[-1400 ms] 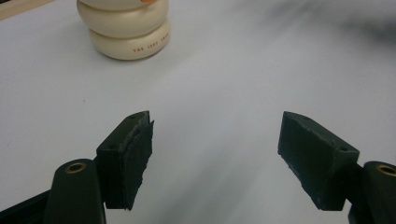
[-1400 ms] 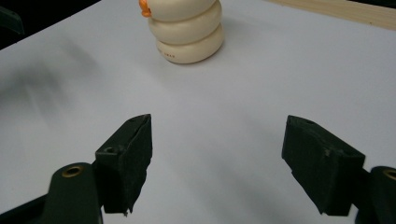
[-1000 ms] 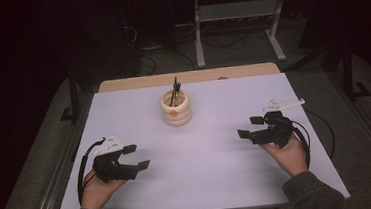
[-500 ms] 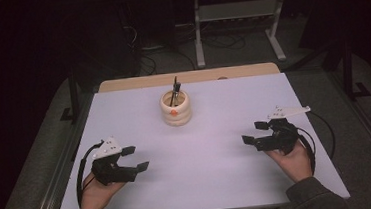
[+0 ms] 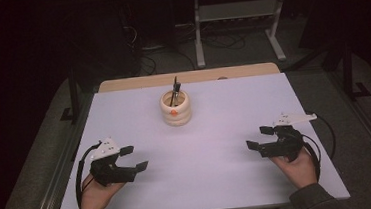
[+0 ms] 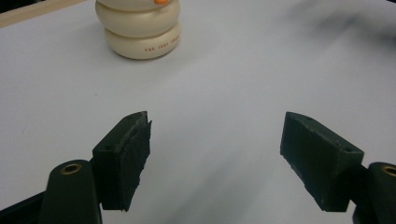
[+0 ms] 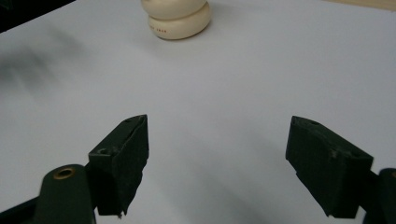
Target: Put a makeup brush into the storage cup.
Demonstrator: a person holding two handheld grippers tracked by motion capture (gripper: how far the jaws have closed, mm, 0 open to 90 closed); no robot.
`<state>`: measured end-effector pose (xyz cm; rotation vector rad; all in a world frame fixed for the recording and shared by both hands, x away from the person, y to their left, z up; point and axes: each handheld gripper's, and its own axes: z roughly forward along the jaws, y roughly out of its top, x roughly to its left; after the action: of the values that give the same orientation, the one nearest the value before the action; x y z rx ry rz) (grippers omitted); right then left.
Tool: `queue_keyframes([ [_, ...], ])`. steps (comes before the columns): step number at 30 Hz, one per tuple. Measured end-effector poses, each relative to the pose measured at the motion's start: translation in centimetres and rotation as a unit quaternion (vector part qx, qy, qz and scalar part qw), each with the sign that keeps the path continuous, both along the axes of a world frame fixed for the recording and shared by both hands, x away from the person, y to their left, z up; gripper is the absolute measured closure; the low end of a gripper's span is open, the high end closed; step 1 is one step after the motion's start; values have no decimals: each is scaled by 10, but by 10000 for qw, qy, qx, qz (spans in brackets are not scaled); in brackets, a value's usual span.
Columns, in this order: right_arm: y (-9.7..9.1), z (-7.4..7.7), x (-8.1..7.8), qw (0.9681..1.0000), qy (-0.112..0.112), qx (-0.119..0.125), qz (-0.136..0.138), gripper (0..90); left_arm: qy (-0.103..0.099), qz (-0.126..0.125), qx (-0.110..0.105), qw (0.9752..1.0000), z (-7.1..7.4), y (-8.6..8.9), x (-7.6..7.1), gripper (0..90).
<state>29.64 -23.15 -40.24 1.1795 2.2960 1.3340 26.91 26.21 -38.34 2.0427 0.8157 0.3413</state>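
In the high view, a cream holder [image 5: 176,108] with stacked rounded rings stands on the white tabletop [image 5: 229,181], near its far edge and about midway across. Dark pens [image 5: 175,86] stick up out of it, and an orange spot shows on its near side. The left hand-held gripper [image 5: 130,158] lies nearer the person than the holder and off to its left, held in the left hand [image 5: 96,189], jaws spread wide with nothing between them. It sits where it did a second ago. The right hand-held gripper [image 5: 260,137], in the right hand [image 5: 295,164], is to the holder's right and nearer the person. Over the last second it has drawn back toward the person, away from the holder. Its jaws also stand wide apart and empty.

In the left gripper view, the left hand-held gripper [image 6: 215,161] points toward the holder [image 6: 138,28], which is well beyond the jaws and above the left one. Only bare tabletop lies in the wide gap.

In the right gripper view, the right hand-held gripper [image 7: 217,163] is just as wide and holds nothing. The holder [image 7: 178,17] stands well apart, at the top.
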Motion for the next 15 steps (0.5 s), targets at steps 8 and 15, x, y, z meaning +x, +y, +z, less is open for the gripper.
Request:
queue_keyframes([
  [8, -1, -4, -7, 10000, 3, -57, -50, 185, -23, 20, -9, 10000, 0, 0, -2, 228],
  [15, -2, -7, -12, 9999, 5, -79, -118, 172, -43, 71, 0, 10000, -3, 1, -3, 222],
])
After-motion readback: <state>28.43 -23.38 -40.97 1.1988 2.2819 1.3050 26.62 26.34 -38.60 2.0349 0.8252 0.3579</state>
